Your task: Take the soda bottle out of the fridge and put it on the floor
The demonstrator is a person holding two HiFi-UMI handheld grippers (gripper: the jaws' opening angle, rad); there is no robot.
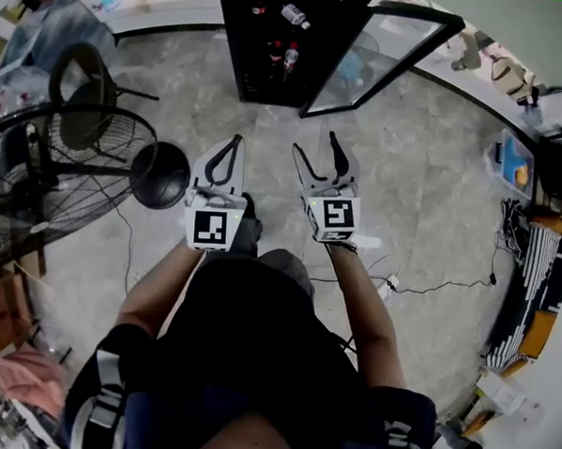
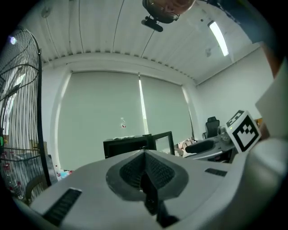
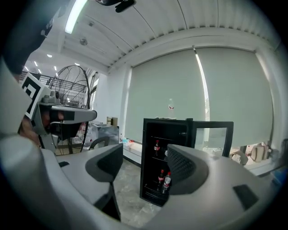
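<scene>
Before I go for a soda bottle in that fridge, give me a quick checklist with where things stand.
1. Fridge door open: ok.
2. Soda bottles on the shelves: ok, several in sight.
3. Right gripper open, empty: ok.
4. Left gripper ready to grasp: not ok, jaws shut, empty.
5. Bottles within reach: not ok, the fridge stands well ahead.
6. Which bottle is meant: cannot tell.

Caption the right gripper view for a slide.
Open right gripper faces the black fridge, its glass door wide open, soda bottles standing on the shelves inside.
</scene>
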